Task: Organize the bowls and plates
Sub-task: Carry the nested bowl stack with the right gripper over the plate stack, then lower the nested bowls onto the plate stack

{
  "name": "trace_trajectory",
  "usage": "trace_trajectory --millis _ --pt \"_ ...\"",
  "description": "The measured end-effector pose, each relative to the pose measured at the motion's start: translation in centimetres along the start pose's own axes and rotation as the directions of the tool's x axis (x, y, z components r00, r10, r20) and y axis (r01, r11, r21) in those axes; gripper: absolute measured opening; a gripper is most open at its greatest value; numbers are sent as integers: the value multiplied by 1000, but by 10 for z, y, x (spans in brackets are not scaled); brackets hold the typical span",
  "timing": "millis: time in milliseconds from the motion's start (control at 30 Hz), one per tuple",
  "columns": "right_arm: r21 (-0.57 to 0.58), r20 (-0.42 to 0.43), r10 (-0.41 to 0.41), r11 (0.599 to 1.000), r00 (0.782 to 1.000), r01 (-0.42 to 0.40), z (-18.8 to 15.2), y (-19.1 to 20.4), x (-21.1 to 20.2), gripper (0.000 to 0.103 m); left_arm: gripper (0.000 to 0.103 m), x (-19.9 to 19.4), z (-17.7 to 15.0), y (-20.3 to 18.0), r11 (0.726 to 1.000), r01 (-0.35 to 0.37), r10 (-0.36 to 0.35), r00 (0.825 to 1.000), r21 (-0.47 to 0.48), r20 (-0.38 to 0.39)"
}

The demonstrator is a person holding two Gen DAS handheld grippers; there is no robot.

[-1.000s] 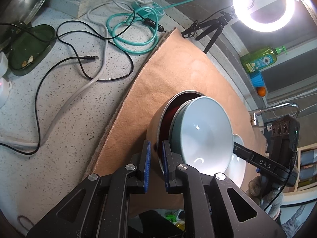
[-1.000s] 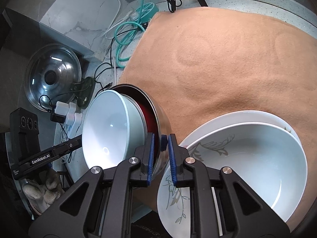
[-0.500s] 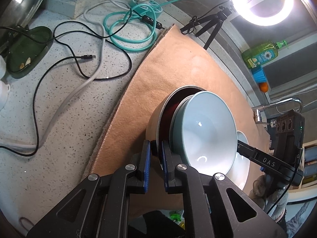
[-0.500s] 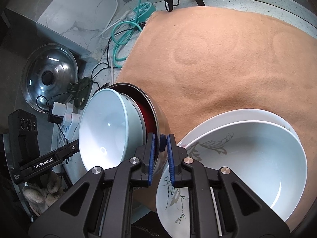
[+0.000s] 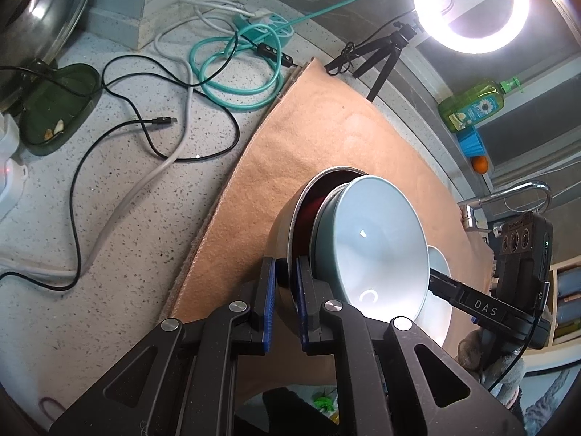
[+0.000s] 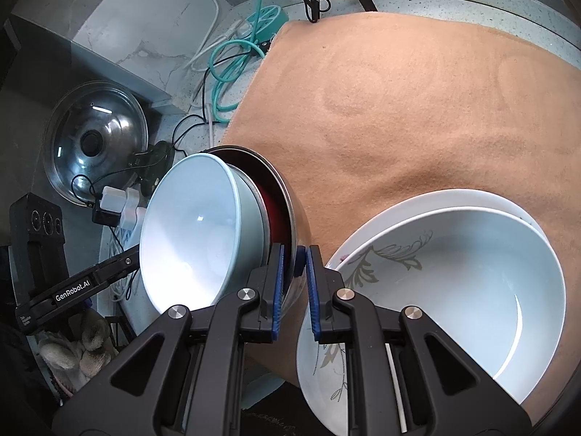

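Both clamped tight on the thin rim of the shiny round steel bowl (image 5: 287, 232) with the dark red inside: left gripper (image 5: 283, 283) on one side, right gripper (image 6: 293, 272) on the other. Tipped up over the soft tan mat (image 6: 417, 109), with a pale blue round bowl (image 6: 189, 232) nested inside. Just beside, on the mat, a white bowl (image 6: 472, 290) sitting in a white plate with a leaf pattern (image 6: 341, 374).

Pale-blue bowl (image 5: 377, 250) nested, tilted, in steel bowl (image 5: 281, 239)
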State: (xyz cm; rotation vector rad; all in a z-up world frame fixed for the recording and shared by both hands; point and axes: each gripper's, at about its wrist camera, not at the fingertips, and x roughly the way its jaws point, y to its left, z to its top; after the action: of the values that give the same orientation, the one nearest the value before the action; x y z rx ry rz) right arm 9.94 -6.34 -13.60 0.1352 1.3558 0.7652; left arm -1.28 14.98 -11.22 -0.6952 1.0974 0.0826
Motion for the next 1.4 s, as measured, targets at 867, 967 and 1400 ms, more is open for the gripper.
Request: trace_trajectory --millis 867,967,1400 --pt "96 179 -27 995 984 10 -36 -44 -117 12 9 -6 -7 -99 970 126 -125 992 206 -18" --pt "128 194 -46 992 980 22 -45 -59 -129 12 9 5 -12 -111 963 142 -134 990 228 -50" --pt "246 202 -106 968 974 54 -78 -111 -143 12 9 40 -34 -145 944 161 -119 980 288 -158"
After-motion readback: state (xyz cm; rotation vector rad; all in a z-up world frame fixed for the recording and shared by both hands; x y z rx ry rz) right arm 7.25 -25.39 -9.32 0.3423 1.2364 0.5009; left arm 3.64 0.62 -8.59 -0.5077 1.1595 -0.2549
